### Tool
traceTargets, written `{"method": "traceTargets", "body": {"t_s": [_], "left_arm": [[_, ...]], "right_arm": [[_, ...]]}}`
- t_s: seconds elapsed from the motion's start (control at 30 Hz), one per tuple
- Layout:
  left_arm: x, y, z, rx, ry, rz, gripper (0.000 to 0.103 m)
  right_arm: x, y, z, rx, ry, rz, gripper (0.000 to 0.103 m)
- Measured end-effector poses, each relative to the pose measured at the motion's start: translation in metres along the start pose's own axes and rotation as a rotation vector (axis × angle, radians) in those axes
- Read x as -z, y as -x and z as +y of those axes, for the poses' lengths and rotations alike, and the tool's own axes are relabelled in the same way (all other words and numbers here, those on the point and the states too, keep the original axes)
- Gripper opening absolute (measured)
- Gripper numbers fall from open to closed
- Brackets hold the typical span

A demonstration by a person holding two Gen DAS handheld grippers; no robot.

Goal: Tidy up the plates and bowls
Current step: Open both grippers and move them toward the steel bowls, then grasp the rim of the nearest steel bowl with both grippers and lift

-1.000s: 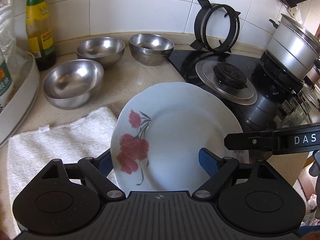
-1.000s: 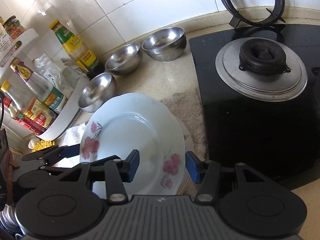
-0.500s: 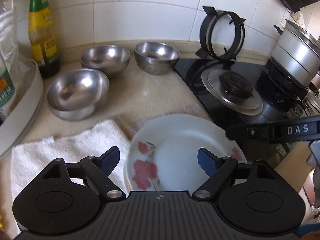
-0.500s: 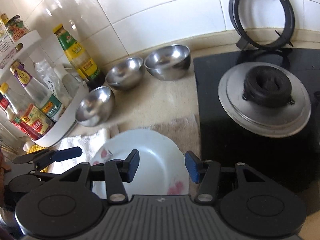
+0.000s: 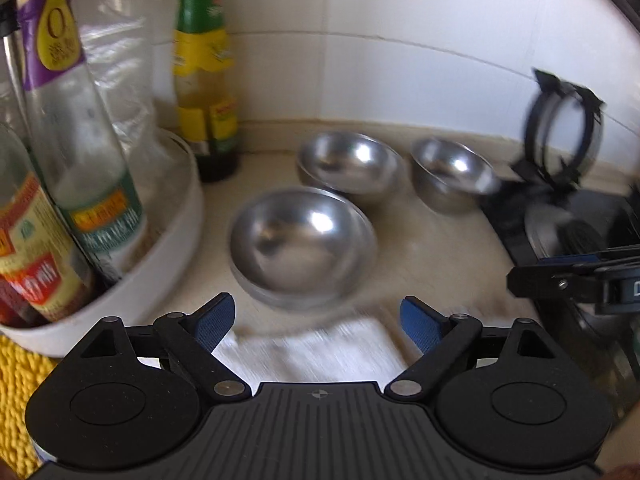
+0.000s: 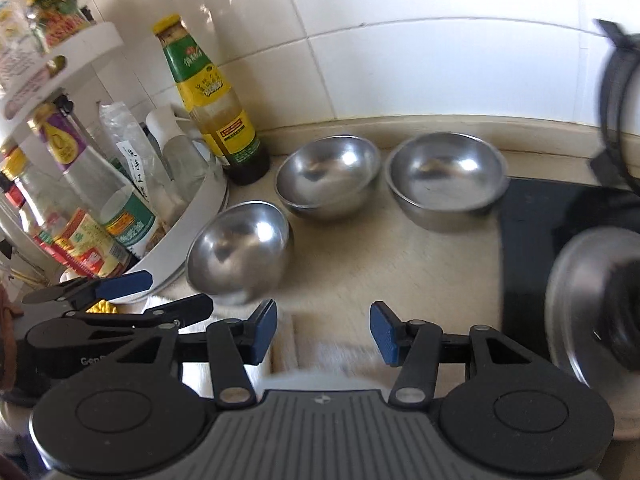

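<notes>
Three empty steel bowls stand on the beige counter: a near one [image 5: 304, 244] [image 6: 240, 252], a middle one [image 5: 348, 164] [image 6: 328, 176] and a right one [image 5: 452, 172] [image 6: 444, 180] by the wall. My left gripper [image 5: 318, 320] hovers just in front of the near bowl. Its jaws are opening and nothing is between them. My right gripper [image 6: 324, 330] is open and empty over a white towel [image 6: 320, 348] [image 5: 312, 352], short of the bowls. A pale sliver [image 6: 312, 378] at the right gripper's body may be the plate's rim. Each gripper shows in the other's view [image 5: 580, 280] [image 6: 152, 296].
A white tiered rack [image 5: 172, 256] [image 6: 192, 216] of sauce bottles stands at the left, close to the near bowl. A tall green-labelled bottle [image 5: 204, 80] [image 6: 216, 112] stands by the wall. The black hob [image 6: 560, 220] lies at the right with a pan ring [image 5: 560, 128] propped against the tiles.
The flowered plate went from tilted between my left fingers to flat on the towel, then out of sight. Both grippers have swung left toward the bowls and the rack.
</notes>
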State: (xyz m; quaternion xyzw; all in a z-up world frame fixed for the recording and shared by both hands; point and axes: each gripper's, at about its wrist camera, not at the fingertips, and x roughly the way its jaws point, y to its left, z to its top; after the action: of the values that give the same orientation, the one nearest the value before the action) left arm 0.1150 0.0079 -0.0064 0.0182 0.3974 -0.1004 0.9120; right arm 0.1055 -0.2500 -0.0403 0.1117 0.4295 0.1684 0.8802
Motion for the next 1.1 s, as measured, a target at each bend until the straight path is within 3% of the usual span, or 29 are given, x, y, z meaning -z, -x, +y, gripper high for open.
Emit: {"method": "traceTargets", "body": {"t_s": [0.13, 0.37, 0.57, 0.63, 0.77, 1.1], "left_arm": [[-0.011, -0.02, 0.01, -0.051, 0.064, 0.026, 0.093], [-0.019, -0.051, 0.019, -0.051, 0.113, 0.062, 0.091], [-0.02, -0.074, 0.023, -0.036, 0.114, 0.105, 0.078], [-0.019, -0.079, 0.025, -0.036, 0.115, 0.114, 0.072], [-0.017, -0.08, 0.026, -0.029, 0.113, 0.115, 0.07], [-0.015, -0.068, 0.0, 0.052, 0.059, 0.11, 0.07]], "right_arm": [[-0.023, -0.036, 0.007, 0.0, 0.029, 0.043, 0.056], [-0.046, -0.089, 0.006, -0.077, 0.01, 0.125, 0.055], [-0.045, -0.12, 0.0, -0.142, -0.046, 0.205, 0.048], [-0.043, -0.122, -0.004, -0.177, -0.072, 0.218, 0.045], [-0.041, -0.116, -0.006, -0.215, -0.086, 0.216, 0.041], [-0.029, -0.068, -0.025, -0.185, -0.125, 0.192, 0.041]]}}
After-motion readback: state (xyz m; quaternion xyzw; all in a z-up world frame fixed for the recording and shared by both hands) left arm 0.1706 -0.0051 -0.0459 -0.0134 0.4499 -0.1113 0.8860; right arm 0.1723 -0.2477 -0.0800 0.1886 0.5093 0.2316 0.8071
